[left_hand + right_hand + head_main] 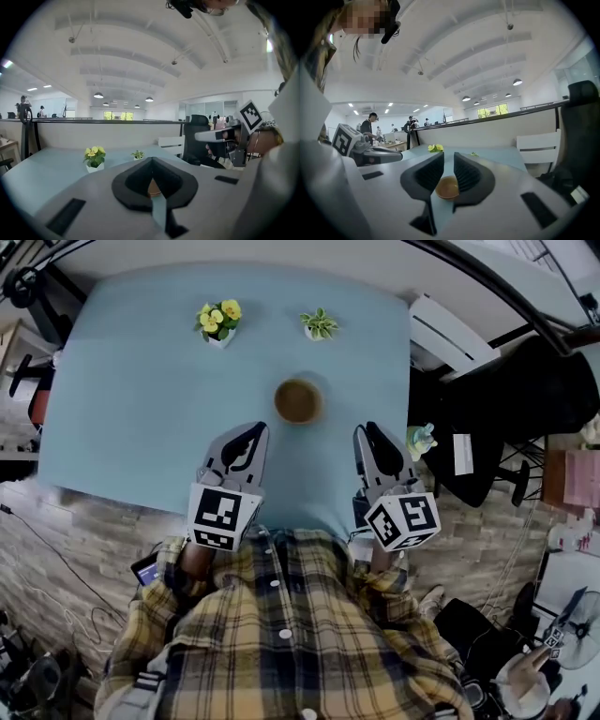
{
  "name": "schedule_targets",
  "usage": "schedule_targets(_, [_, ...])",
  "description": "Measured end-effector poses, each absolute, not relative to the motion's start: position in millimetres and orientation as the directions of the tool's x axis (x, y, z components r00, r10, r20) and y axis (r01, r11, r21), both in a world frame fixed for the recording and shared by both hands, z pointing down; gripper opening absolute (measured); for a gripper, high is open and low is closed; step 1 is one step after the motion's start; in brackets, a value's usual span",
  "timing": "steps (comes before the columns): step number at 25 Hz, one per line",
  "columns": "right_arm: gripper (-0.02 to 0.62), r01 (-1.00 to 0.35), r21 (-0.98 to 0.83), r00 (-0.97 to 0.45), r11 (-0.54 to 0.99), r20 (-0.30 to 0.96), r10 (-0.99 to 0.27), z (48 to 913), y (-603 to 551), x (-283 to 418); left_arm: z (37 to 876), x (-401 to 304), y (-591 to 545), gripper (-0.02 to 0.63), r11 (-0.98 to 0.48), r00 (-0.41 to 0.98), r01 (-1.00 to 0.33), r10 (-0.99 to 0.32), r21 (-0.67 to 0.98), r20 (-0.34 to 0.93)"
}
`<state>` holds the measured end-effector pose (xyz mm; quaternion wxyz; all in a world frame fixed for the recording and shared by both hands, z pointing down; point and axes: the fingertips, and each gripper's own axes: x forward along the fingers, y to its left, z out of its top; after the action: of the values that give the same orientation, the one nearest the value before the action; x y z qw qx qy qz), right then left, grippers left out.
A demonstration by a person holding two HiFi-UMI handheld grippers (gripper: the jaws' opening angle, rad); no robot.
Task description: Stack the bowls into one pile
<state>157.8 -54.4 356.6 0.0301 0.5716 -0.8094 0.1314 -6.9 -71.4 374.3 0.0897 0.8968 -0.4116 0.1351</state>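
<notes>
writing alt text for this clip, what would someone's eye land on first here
A lone brown bowl sits in the middle of the pale blue table, with a yellow-flowered plant and a green plant in small pots at its far edge. Nearer, the left gripper and right gripper are held side by side by the near edge, both empty, above the person's plaid shirt.

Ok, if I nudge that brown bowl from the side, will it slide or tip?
The brown bowl looks low and wide, so it would probably slide rather than tip. The table looks smooth and flat, so even a light push may send it skating.
</notes>
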Motion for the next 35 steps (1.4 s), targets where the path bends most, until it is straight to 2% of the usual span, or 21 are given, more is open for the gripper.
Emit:
schedule_targets(10, [0.005,-0.961,-0.088,-0.274,0.261,0.212,-0.938,354.1,-8.2,172.1,362.2,-5.4,-51.9,-0.009,-0.655,0.644,-0.752,-0.708,0.071,0.29])
schedule_targets(35, [0.002,-0.962,-0.178,-0.249,0.21,0.243,-0.937,363.6,-13.1,186.4,381.0,-3.6,-53.8,-0.009,-0.648,0.638,-0.756,-0.694,0.095,0.334])
